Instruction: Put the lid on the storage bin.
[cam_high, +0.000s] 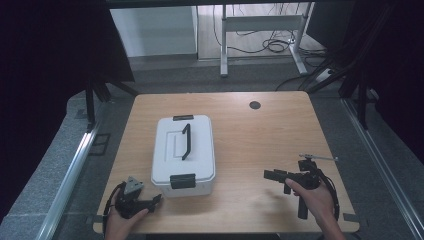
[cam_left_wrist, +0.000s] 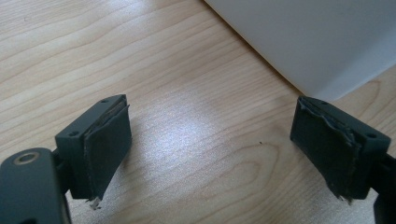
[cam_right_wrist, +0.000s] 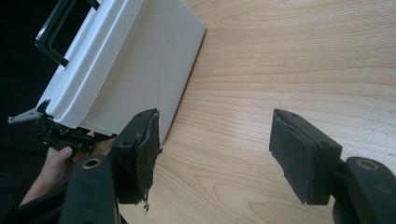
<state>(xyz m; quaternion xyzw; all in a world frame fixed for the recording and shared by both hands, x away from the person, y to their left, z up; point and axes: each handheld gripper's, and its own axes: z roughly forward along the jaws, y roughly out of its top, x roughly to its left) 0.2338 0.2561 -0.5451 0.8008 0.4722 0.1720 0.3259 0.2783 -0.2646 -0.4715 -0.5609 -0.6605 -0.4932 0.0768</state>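
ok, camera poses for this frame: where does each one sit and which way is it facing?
High view: above the person's side, facing forward and down on the table; both hands show, with left tool and right tool.
Left gripper view: on the left tool, facing the tabletop and a corner of the white box; its open jaws show.
Right gripper view: on the right tool, facing the box's side; open jaws, plus the other hand.
All three share the box.

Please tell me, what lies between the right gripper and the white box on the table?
Nothing: between the right gripper and the white box there is bare wooden table, as the high view shows. The right gripper view confirms it, with wood alone between its open jaws.
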